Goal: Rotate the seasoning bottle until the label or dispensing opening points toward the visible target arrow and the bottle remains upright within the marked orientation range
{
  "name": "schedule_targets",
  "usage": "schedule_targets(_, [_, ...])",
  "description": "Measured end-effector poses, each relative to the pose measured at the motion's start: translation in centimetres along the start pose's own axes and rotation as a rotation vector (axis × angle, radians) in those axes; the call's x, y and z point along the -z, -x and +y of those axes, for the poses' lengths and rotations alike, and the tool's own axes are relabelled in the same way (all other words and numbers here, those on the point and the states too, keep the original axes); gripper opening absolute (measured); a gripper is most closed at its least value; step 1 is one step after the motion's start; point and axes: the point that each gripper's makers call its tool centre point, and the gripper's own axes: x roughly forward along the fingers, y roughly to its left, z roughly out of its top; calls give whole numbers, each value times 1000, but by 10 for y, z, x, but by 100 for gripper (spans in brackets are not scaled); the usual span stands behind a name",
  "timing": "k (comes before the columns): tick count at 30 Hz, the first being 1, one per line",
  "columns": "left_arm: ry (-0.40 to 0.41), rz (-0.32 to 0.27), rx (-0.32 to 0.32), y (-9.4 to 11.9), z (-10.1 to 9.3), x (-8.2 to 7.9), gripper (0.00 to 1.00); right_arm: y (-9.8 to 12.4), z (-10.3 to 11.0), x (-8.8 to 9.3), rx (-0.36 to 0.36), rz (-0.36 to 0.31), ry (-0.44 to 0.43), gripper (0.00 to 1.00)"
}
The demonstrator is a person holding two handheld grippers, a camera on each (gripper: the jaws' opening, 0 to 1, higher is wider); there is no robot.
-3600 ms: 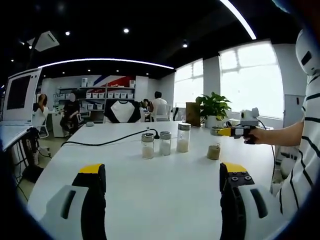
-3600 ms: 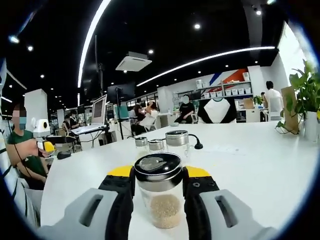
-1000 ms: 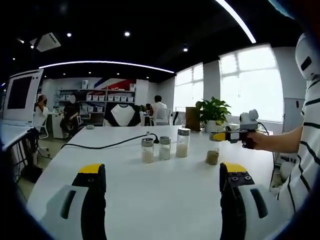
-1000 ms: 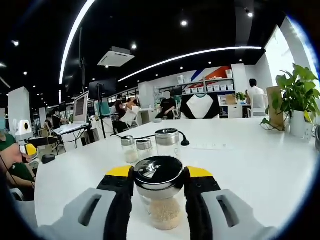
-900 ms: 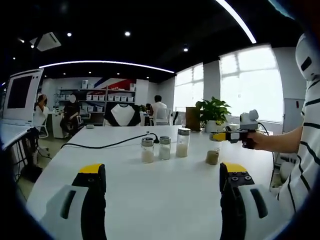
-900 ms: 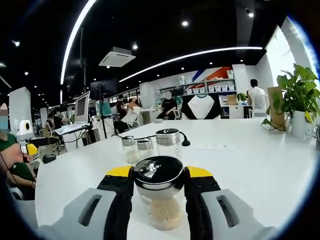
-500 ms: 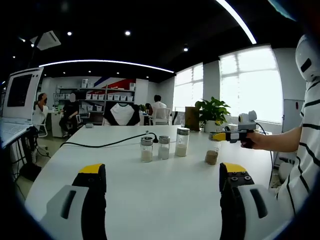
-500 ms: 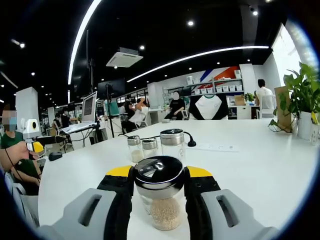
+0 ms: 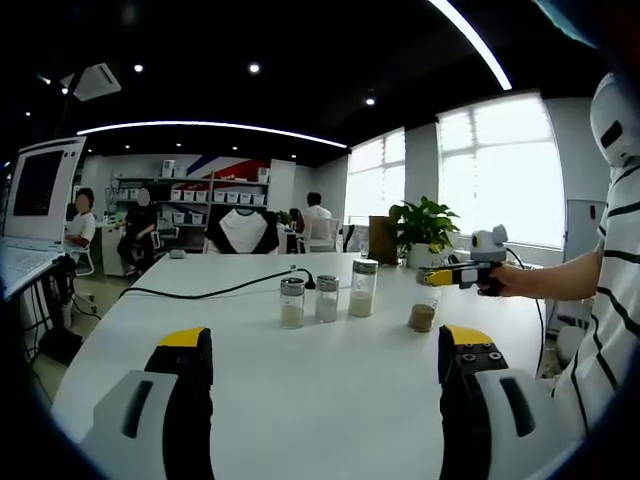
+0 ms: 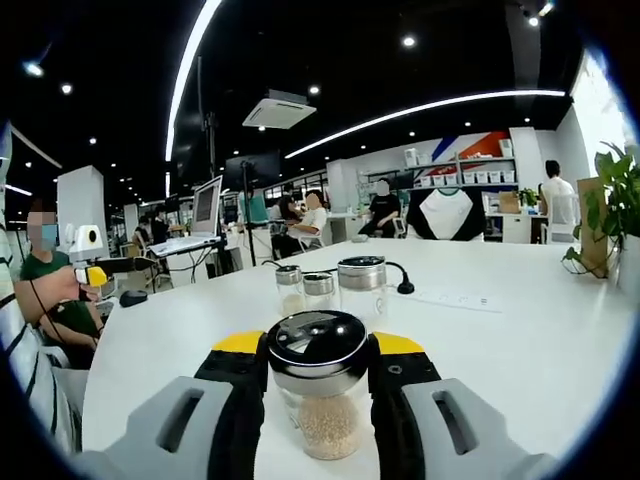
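Observation:
A glass seasoning bottle (image 10: 318,390) with a shiny metal lid and pale grains inside stands upright between the yellow-tipped jaws of my right gripper (image 10: 318,350), which is shut on it. In the left gripper view the same bottle (image 9: 422,312) stands at the right of the white table, and the right gripper (image 9: 440,277), held by a person's hand, clasps its top. My left gripper (image 9: 325,350) is open near the table's front edge with nothing between its jaws. No arrow mark is visible on the table.
Three more glass bottles (image 9: 327,298) stand in a row mid-table, also visible as a cluster (image 10: 322,282) beyond the held bottle. A black cable (image 9: 210,288) runs across the table (image 9: 300,380). A potted plant (image 9: 425,225) stands at the far right. People sit in the background.
The right gripper view has swung round to the left while staying shut on the bottle, so the background has slid right. The left gripper has barely moved.

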Motion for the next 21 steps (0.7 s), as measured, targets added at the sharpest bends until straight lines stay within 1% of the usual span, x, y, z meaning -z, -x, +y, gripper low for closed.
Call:
schedule_targets(3, [-4,4,2,-1,0,0,99,0,1,0,-40,-13,0,38])
schedule_targets(7, [-1,1,1,-1,0,-1,99,1,2,0,-66,-31,9,38])
schedule_targets(11, [-3,1,3,-1,0,-2,99,0,4,-1,-97,-35,16,38])
schedule_targets(19, [8,-7,0,-1,1,-2,99,0,4,-1,-99,-37,9,39])
schedule_targets(21, [10,-6,1,-1,0,-2,99,1,3,-1,-102,-43,-25,39])
